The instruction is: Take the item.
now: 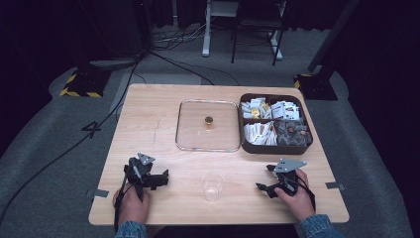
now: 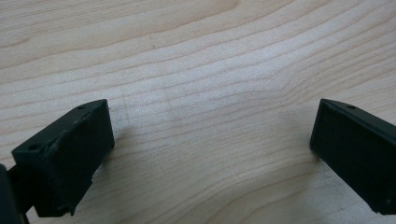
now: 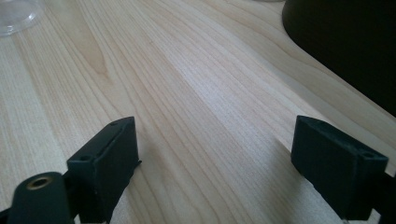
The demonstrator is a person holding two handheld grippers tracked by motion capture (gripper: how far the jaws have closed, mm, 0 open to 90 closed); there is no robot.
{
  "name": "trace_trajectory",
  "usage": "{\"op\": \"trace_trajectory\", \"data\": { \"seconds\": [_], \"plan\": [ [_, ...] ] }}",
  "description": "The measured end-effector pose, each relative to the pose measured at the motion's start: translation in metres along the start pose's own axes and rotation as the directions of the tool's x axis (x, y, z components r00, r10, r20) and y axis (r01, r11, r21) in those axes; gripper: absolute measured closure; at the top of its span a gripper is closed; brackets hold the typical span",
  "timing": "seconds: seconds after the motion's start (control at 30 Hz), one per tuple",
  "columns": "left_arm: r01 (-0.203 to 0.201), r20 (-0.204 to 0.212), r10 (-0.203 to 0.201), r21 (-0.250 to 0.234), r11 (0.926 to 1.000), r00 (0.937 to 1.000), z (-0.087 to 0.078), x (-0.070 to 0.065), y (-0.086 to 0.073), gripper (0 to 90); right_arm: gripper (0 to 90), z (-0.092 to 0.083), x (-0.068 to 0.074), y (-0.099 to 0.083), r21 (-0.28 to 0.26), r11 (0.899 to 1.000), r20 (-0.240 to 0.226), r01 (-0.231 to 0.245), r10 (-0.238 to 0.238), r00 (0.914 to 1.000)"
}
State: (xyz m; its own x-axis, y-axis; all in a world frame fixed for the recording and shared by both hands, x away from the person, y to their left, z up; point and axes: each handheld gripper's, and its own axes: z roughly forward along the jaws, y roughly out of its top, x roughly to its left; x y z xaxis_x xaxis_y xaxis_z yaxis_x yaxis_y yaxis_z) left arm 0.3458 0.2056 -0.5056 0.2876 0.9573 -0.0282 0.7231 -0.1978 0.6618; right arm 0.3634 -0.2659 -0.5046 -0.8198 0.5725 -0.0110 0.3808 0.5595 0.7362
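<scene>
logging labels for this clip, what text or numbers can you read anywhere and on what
"4": a dark mark on the grey floor left of the wooden table.
Sachets in the dark compartment box: print too small and blurred to read.
Clear plastic cup, glass lid, left gripper and right gripper: no text visible.

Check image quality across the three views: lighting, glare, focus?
High view: table evenly lit against dark surroundings, soft overall, clear cup faint. Left gripper view: wood grain sharp, jaws slightly soft, short shadows under them. Right gripper view: pale glare band down the wood, cup at the top corner blurred.
</scene>
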Motion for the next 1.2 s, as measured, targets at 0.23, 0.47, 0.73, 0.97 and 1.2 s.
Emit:
{"op": "trace_trajectory", "data": {
  "seconds": [0.23, 0.47, 0.73, 0.97, 1.2],
  "plan": [
    [-0.002, -0.001, 0.002, 0.0, 1.0, 1.0, 0.0, 0.0, 0.0, 0.0, 16.7, -0.001, 0.0, 0.0, -0.001, 1.0, -0.007, -0.001, 0.001, 1.0],
    [-0.002, -0.001, 0.002, 0.0, 1.0, 1.0, 0.0, 0.0, 0.0, 0.0, 18.6, -0.001, 0.0, 0.0, -0.004, 1.0, -0.026, 0.007, -0.007, 0.9996],
    [-0.002, -0.001, 0.002, 0.0, 1.0, 1.0, 0.0, 0.0, 0.0, 0.0, 18.6, -0.002, 0.002, -0.001, -0.005, 1.0, -0.03, 0.014, -0.014, 0.9995],
    [-0.002, -0.001, 0.002, 0.0, 1.0, 1.0, 0.0, 0.0, 0.0, 0.0, 18.7, -0.002, 0.003, -0.001, -0.005, 1.0, -0.032, 0.006, -0.006, 0.9995],
    [-0.002, -0.001, 0.002, 0.0, 1.0, 1.0, 0.0, 0.0, 0.0, 0.0, 19.7, -0.009, 0.007, 0.009, 0.046, 0.999, -0.094, -0.01, 0.014, 0.9955]
  ]
}}
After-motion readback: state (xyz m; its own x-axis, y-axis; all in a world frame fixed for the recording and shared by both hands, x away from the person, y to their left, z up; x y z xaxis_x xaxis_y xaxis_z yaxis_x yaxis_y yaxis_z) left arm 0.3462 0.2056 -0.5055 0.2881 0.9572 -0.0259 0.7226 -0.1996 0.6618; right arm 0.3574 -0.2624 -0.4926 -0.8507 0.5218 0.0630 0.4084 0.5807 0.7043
